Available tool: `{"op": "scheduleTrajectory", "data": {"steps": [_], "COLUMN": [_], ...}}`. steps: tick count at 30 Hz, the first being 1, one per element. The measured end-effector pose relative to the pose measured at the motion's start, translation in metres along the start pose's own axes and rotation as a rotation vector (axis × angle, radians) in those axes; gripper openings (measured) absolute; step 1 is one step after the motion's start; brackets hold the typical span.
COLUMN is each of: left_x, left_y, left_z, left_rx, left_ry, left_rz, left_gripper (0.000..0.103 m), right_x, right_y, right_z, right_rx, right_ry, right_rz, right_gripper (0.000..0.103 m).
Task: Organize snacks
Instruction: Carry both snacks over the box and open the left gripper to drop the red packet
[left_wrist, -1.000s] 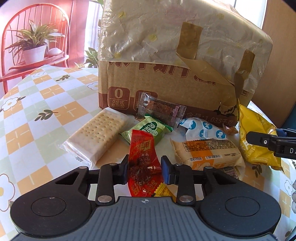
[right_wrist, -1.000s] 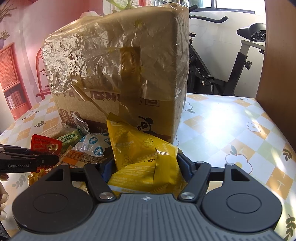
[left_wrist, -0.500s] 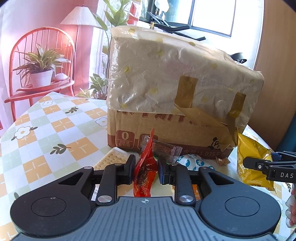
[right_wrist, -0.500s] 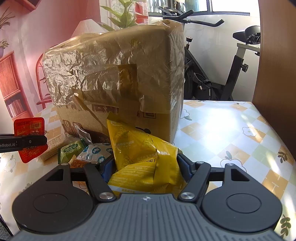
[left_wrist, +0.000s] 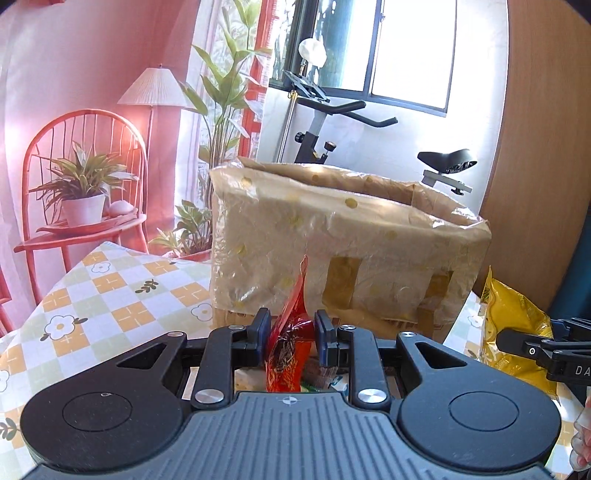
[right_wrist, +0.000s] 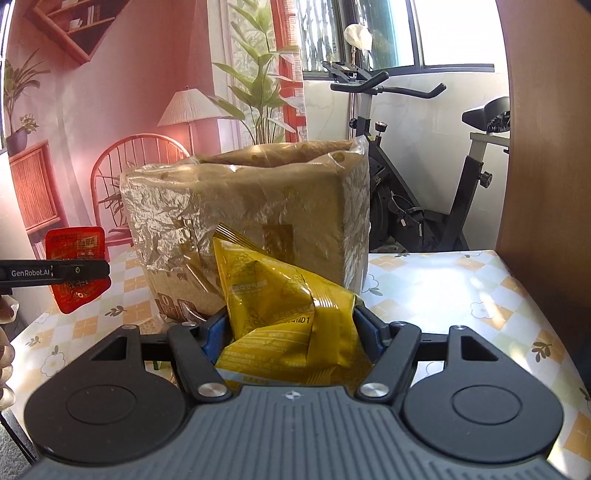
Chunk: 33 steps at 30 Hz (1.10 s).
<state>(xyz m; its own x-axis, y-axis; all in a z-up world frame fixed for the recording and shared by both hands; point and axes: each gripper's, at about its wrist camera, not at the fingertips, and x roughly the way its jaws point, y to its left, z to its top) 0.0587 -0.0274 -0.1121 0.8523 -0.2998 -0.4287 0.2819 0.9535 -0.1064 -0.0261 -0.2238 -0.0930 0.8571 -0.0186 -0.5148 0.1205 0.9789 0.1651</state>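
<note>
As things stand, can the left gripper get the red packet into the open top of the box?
Probably yes. The left gripper is shut on the red packet, the box is open on top, and nothing blocks the way. The rim sits higher, so it must rise first.

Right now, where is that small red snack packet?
The small red snack packet is pinched in the left gripper, held above the checked tablecloth in front of the plastic-wrapped cardboard box.

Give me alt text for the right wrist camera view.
The right claw grips a crumpled yellow snack bag before an open cardboard box on a checkered tablecloth. At far left, the left claw holds up a red packet.
</note>
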Motion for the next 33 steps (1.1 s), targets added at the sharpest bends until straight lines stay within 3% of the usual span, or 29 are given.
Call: {"op": "scheduleTrajectory", "data": {"steps": [9, 13, 19, 25, 33], "left_x": [0.000, 0.011, 0.049, 0.080, 0.116], "left_y": [-0.011, -0.022, -0.026, -0.029, -0.029], "left_z": [0.076, 0.107, 0.143, 0.162, 0.162], "left_rx": [-0.001, 0.030, 0.027, 0.071, 0.092], "left_ry": [-0.119, -0.150, -0.130, -0.111, -0.059], "left_rz": [-0.035, -0.038, -0.023, 0.009, 0.021], "left_gripper": [0.027, 0.027, 0.027, 0.027, 0.027], "right_x": [-0.016, 0.004, 0.053, 0.096, 0.143], "right_y": [0.006, 0.007, 0.003, 0.000, -0.025], "right_z": [0.084, 0.125, 0.172, 0.189, 0.184], "right_rx": [-0.045, -0.069, -0.037, -0.004, 0.102], "right_ry": [-0.151, -0.185, -0.190, -0.165, -0.073], "right_rz": [0.033, 0.049, 0.084, 0.106, 0.086], "right_gripper": [0.071, 0.071, 0.071, 0.070, 0.071]}}
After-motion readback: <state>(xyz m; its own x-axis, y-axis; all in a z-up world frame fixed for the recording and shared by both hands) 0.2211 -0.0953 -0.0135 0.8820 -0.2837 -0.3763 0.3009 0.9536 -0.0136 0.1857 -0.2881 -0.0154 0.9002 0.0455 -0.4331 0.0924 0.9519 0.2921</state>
